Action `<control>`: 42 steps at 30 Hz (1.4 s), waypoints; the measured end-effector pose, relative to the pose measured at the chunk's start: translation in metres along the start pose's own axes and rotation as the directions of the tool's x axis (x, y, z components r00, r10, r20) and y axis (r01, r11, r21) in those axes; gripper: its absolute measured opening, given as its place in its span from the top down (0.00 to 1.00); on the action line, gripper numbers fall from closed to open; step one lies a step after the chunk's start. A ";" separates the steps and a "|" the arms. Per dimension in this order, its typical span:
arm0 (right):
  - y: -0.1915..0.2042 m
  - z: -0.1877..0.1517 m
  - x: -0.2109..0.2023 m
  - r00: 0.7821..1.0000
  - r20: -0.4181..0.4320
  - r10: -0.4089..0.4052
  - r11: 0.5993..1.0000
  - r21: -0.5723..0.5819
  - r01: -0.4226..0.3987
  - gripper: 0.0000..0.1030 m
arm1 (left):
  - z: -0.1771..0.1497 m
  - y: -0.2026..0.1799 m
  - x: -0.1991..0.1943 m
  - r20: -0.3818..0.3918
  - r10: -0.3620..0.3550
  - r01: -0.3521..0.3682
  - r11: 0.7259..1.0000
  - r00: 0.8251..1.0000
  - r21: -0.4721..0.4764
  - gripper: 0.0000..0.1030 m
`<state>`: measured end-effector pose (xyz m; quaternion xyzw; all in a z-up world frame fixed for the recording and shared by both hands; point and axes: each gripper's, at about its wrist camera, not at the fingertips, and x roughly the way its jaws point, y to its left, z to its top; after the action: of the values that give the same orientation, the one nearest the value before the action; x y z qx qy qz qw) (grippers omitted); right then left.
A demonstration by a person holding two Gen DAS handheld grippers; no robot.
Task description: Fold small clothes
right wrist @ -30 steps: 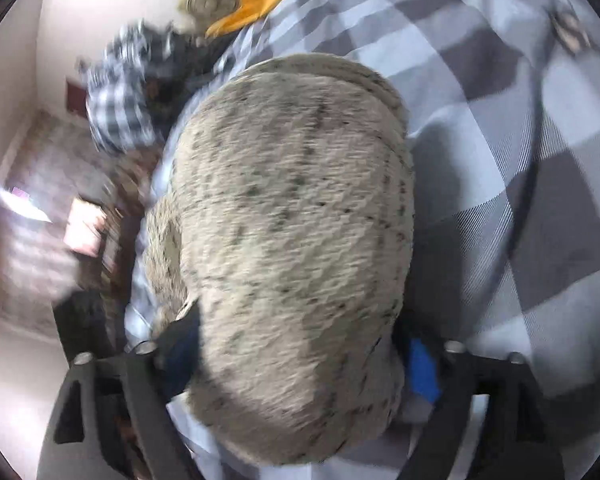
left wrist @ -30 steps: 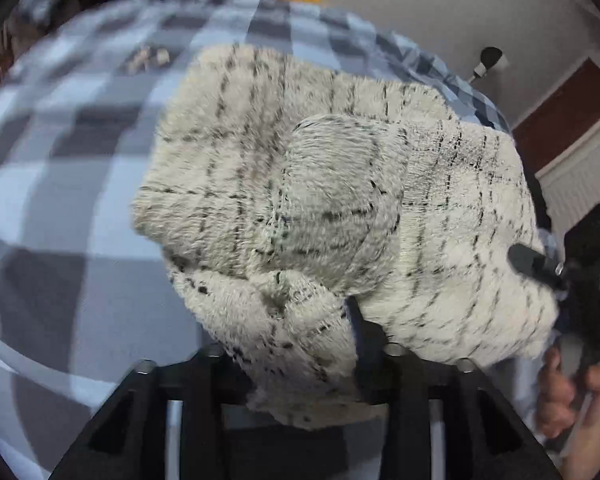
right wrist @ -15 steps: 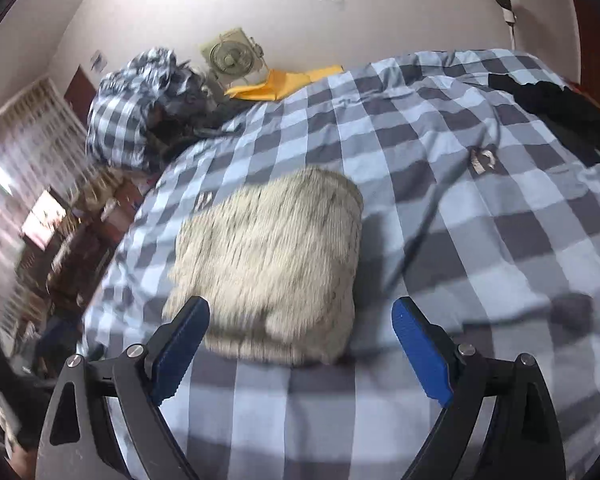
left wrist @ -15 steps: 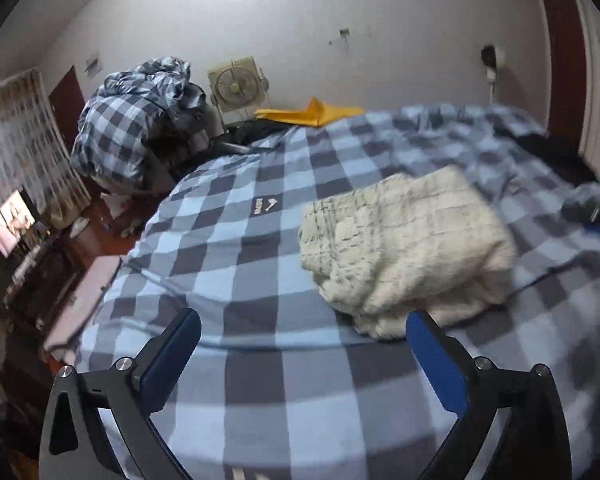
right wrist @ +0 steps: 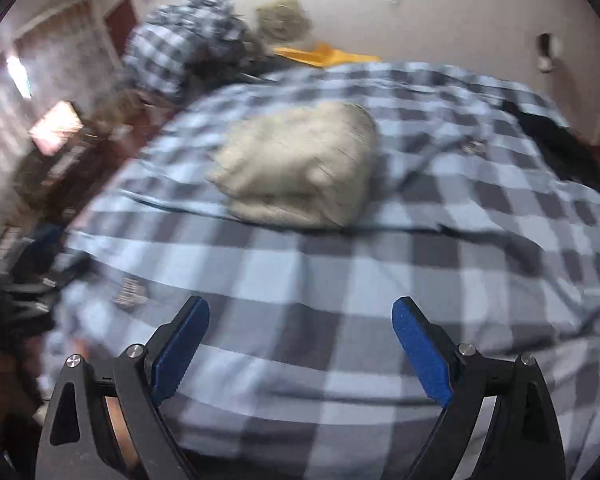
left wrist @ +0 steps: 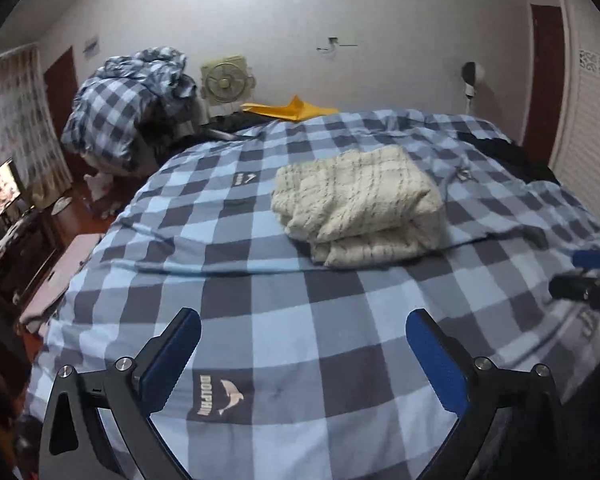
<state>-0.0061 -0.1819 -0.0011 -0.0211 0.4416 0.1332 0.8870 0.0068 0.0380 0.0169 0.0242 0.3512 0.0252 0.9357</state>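
Resting folded on the checked bed (left wrist: 284, 344), the cream sweater (left wrist: 358, 208) lies well apart from the released, empty left gripper (left wrist: 302, 354) and right gripper (right wrist: 300, 346).

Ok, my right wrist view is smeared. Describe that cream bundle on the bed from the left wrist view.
Observer: The cream garment lies folded in stacked layers, with thin dark lines across it.
Operator: Report the left gripper.
Observer: The left gripper is open. Its jaws have just been opening, and nothing is between them.
Operator: Read out anything printed on the cover.
Observer: A dark patch on the checked bedcover reads DOLPHIN, with a dolphin figure beside it.
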 end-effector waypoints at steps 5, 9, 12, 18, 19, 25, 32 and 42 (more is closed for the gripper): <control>0.017 0.004 0.012 0.999 0.002 -0.040 0.996 -0.082 0.040 0.12 | -0.004 -0.003 0.022 -0.073 0.062 -0.062 0.998 0.995 0.008 0.00; 0.022 0.007 0.027 0.993 0.013 -0.117 0.985 -0.126 0.117 0.12 | -0.005 -0.007 0.021 -0.023 0.110 -0.108 0.992 0.994 0.059 0.00; 0.025 0.008 0.030 0.993 0.011 -0.119 0.983 -0.136 0.119 0.12 | -0.006 -0.009 0.025 -0.064 0.062 -0.058 0.997 0.996 0.052 0.00; 0.026 0.008 0.027 0.990 0.041 -0.135 0.981 -0.135 0.139 0.12 | -0.004 -0.015 0.032 -0.082 0.042 -0.037 0.997 0.996 0.064 0.00; 0.026 0.008 0.026 0.989 0.047 -0.137 0.981 -0.132 0.142 0.12 | -0.004 -0.015 0.032 -0.079 0.043 -0.038 0.997 0.996 0.065 0.00; 0.027 0.008 0.023 0.990 0.057 -0.129 0.982 -0.130 0.136 0.12 | -0.002 -0.008 0.028 -0.080 0.015 -0.014 1.000 0.997 0.018 0.00; 0.030 0.008 0.021 0.990 0.060 -0.131 0.982 -0.133 0.137 0.12 | 0.002 -0.006 0.020 -0.055 0.010 -0.010 1.000 0.998 -0.006 0.00; 0.030 0.008 0.021 0.990 0.057 -0.133 0.982 -0.130 0.139 0.12 | 0.003 -0.006 0.019 -0.047 0.007 -0.008 1.000 0.999 -0.010 0.00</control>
<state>0.0043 -0.1469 -0.0101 -0.1072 0.4077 0.1020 0.9010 0.0228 0.0330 0.0062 0.0201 0.3728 0.0312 0.9272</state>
